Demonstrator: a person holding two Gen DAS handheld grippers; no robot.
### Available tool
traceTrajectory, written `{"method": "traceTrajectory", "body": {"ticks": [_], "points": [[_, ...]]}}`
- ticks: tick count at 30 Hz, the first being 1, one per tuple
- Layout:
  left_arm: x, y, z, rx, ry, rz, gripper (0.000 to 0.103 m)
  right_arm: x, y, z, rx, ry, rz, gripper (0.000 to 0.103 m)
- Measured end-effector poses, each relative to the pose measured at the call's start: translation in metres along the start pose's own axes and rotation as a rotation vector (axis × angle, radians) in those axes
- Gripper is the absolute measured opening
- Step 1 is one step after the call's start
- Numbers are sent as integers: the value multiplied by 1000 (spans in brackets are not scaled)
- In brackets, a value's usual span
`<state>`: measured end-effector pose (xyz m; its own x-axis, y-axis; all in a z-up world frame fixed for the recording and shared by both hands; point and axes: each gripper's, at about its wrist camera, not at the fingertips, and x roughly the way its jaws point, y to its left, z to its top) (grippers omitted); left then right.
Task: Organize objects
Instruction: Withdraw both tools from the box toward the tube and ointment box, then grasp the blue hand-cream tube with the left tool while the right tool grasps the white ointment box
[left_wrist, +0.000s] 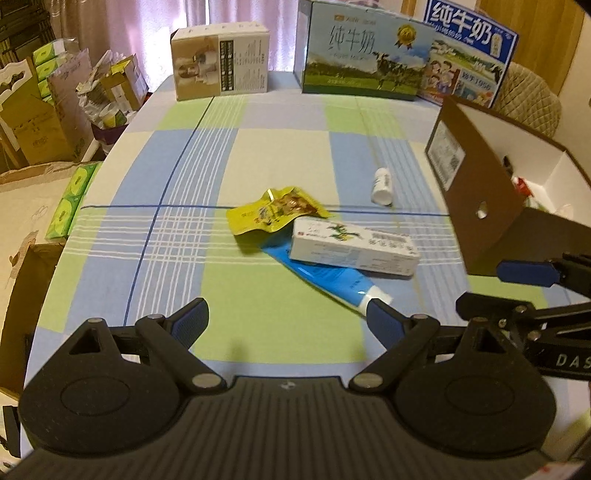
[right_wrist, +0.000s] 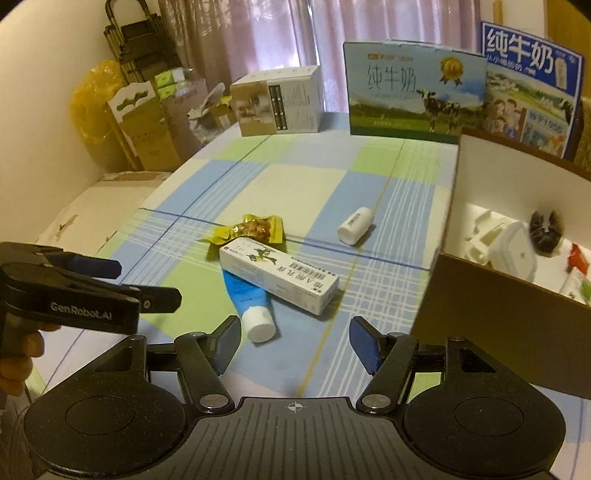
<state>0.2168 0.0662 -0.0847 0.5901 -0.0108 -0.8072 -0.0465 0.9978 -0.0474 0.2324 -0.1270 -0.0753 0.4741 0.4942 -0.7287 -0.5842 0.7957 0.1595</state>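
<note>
Left gripper (left_wrist: 288, 321) and right gripper (right_wrist: 293, 343) both spread wide, empty; bare tablecloth (left_wrist: 258, 310) separates them from the carton (right_wrist: 279, 280).

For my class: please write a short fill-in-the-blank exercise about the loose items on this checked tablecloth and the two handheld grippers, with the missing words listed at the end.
1. The white carton lies on top of the ____ tube.
2. The small white bottle lies on its ____, apart from the other items.
3. The snack packet is mostly ____ in colour.
4. The jaws of both the left gripper and the right gripper are ____.

Missing words: blue; side; yellow; open
</note>
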Motion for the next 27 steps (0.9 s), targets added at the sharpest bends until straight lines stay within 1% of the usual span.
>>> {"method": "traceTrajectory", "body": {"ticks": [3, 5, 6, 8, 10, 12, 15, 16, 18, 19, 21, 23, 27], "points": [[12, 6, -2, -24, 21, 4, 90, 11, 0, 3, -24, 5, -12, 62], [18, 11, -2, -39, 34, 7, 90, 20, -1, 4, -33, 21, -12, 60], [21, 12, -3, -45, 38, 12, 90, 24, -1, 4, -29, 29, -2, 59], [26, 17, -2, -60, 46, 30, 90, 33, -1, 3, -12, 53, 40, 51], [28, 23, -2, -84, 47, 45, 90, 41, 3, 1, -19, 76, 71, 49], [28, 30, -2, -103, 47, 56, 90, 49, 11, -1, -53, 86, 82, 48], [28, 38, -2, -130, 55, 66, 90, 61, 21, -2, -99, 88, 78, 46], [28, 40, -3, -135, 58, 67, 90, 65, 23, -2, -106, 89, 77, 44], [29, 43, -4, -144, 69, 71, 90, 71, 26, -4, -118, 90, 74, 39], [30, 45, -5, -148, 75, 73, 90, 75, 27, -5, -126, 91, 72, 35], [31, 47, -5, -155, 81, 74, 90, 79, 30, -8, -140, 86, 62, 32], [32, 48, -5, -159, 85, 77, 90, 82, 32, -10, -155, 78, 52, 23], [33, 48, -6, -155, 90, 76, 90, 77, 38, -15, -182, 86, 37, 23]]}}
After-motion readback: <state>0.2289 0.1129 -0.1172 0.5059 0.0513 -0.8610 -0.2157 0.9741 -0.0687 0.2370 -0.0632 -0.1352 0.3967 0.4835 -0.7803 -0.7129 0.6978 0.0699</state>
